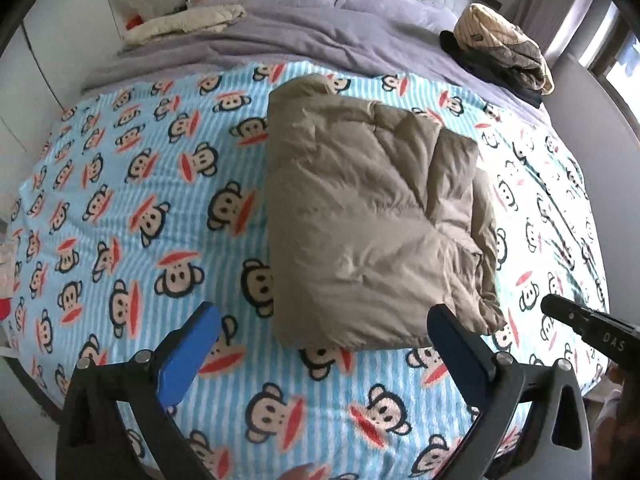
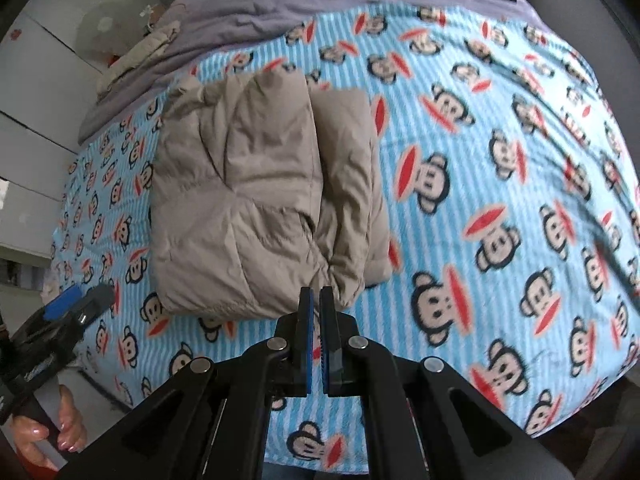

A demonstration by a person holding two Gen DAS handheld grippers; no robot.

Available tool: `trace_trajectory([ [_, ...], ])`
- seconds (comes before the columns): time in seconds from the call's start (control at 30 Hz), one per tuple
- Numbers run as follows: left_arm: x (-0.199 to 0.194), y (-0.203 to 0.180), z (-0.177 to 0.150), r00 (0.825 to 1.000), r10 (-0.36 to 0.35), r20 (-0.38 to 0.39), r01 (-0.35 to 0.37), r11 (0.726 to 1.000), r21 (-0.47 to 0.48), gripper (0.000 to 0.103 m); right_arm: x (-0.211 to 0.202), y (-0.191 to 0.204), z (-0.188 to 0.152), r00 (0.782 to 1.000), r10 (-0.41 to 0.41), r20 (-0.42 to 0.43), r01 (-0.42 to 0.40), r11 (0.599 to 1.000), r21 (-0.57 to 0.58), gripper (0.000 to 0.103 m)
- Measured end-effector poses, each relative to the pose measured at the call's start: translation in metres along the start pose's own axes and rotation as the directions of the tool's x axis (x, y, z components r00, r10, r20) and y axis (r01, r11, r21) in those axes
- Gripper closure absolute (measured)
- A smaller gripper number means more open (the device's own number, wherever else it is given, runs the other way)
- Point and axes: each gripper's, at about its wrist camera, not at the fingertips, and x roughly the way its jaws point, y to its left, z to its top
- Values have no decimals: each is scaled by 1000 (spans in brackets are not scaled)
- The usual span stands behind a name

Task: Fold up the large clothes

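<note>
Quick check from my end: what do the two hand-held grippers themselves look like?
Both are matte black frames with silver pivot pins and flat blue pads on the fingers. The left hand-held gripper and right hand-held gripper match. The right one's body carries white lettering. No cables visible.

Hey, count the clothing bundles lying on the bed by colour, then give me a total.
Khaki folded puffer jacket: 1
Cream garment at the far left: 1
Striped and dark pile at the far right: 1
Total: 3

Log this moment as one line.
jacket: folded on blanket | left gripper: open, empty | right gripper: shut, empty
</note>
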Motion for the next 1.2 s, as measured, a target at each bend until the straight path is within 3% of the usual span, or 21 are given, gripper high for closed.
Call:
trace_trajectory([
  [0.03, -3, -1, 1, 1000, 5, 5, -5, 1000, 1, 0, -2, 1, 1, 1000, -3, 6, 3, 1000, -1, 89],
  [0.07, -5, -2, 3, 1000, 13, 8, -13, 1000, 2, 0, -5, 2, 3, 1000, -7, 15, 7, 1000, 0, 66],
  [0.1, -6, -2, 3, 1000, 22, 10, -22, 1000, 3, 0, -8, 3, 3, 1000, -12, 25, 12, 1000, 2, 33],
  [0.13, -8, -4, 3, 999, 30, 15, -30, 1000, 7, 0, -12, 5, 4, 999, -16, 40, 16, 1000, 2, 23],
  [0.17, -11, -5, 4, 999, 39, 26, -39, 999, 9, 0, -15, 7, 4, 998, -21, 59, 21, 1000, -2, 20],
  [0.33, -20, -6, 6, 995, 67, 69, -67, 998, 4, 0, -27, 16, 9, 991, -80, 103, 83, 996, -25, 17],
  [0.43, -22, -5, 6, 995, 63, 73, -63, 998, -4, 0, -32, 21, 10, 984, -106, 143, 111, 993, -30, 0],
  [0.67, -23, -5, 5, 995, 72, 75, -72, 997, -4, 0, -43, 27, 17, 966, -151, 211, 164, 985, -46, 0],
  [1.2, -28, -10, 7, 993, 79, 91, -81, 997, 12, 0, -46, 29, 18, 963, -159, 216, 173, 984, -44, 0],
])
